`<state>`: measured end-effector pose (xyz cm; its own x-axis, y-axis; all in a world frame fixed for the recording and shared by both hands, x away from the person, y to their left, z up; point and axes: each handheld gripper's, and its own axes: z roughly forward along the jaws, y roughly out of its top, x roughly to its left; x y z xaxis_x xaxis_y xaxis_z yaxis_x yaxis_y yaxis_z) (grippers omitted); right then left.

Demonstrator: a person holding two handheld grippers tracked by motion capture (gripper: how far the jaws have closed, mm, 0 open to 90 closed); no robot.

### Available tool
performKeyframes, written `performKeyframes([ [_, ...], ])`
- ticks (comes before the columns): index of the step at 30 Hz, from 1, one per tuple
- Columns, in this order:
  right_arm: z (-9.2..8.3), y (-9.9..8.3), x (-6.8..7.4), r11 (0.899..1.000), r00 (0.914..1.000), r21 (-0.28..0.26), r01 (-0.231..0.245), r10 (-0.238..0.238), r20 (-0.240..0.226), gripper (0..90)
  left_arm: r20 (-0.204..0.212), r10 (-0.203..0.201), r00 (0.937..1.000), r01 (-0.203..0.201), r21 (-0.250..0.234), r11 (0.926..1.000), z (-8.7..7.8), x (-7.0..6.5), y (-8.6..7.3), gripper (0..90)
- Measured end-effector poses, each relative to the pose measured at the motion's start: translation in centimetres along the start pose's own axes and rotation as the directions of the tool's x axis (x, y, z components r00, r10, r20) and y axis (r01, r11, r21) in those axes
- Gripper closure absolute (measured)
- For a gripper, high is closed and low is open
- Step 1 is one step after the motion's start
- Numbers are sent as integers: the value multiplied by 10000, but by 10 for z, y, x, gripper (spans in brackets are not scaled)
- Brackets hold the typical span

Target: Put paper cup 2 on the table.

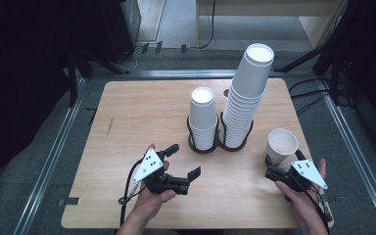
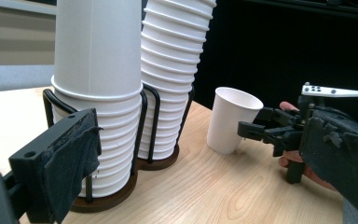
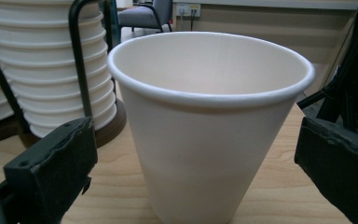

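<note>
I'm working over a light wooden desk (image 1: 127, 112) set on a grey floor, with dark gear around it. Nearest me, toward the desk's near edge and left of its middle, my left gripper (image 1: 183, 161) hovers with its jaws spread wide and nothing between them. Close to the near right corner, my right gripper (image 1: 280, 165) has its jaws wide open on either side of a single paper cup (image 1: 282, 146); in the right gripper view the pads stand clear of the cup's walls, so I am not gripping it. The cup stands upright on the desk, mouth up. Farther in, near the desk's middle, a dark wire holder (image 1: 206, 146) carries two stacks of upside-down cups side by side: a short stack (image 1: 203, 117) on the left and a tall stack (image 1: 245, 98) on the right, leaning slightly toward the far right corner.
</note>
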<state>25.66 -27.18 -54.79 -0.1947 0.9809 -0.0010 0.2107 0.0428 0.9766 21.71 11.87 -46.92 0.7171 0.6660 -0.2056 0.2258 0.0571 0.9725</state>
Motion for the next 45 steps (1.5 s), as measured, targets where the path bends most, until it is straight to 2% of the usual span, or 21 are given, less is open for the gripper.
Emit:
performKeyframes([
  [5,-13,6,-1,9996,9998,-213,179,-180,-70,0,-52,-55,10000,55,2,10000,0,1,0,0],
  [12,-28,24,-6,9980,10000,-625,6,-8,-33,0,-131,-112,9999,113,80,9999,1,1,-2,0],
  [19,-41,54,-1,9924,9996,-1233,55,-87,-258,0,-217,-115,9997,119,158,9998,4,0,-3,0],
  [23,-46,75,4,9889,9991,-1484,61,-122,-399,0,-297,-446,9986,454,268,9986,6,-1,-5,0],
  [33,-42,121,17,9818,9968,-1896,-86,-66,-796,0,-500,-201,9985,229,560,9982,19,-11,-8,0],
  [36,-40,131,21,9782,9946,-2070,-156,-61,-1040,0,-730,-173,9972,218,611,9979,25,-15,-8,0],
  [39,-37,139,25,9749,9919,-2223,-87,-198,-1257,0,-916,138,9957,-78,664,9978,31,-21,-7,0],
  [45,-28,153,34,9745,9866,-2225,-300,-69,-1629,0,-994,260,9947,-194,668,9976,46,-28,-5,0],
])
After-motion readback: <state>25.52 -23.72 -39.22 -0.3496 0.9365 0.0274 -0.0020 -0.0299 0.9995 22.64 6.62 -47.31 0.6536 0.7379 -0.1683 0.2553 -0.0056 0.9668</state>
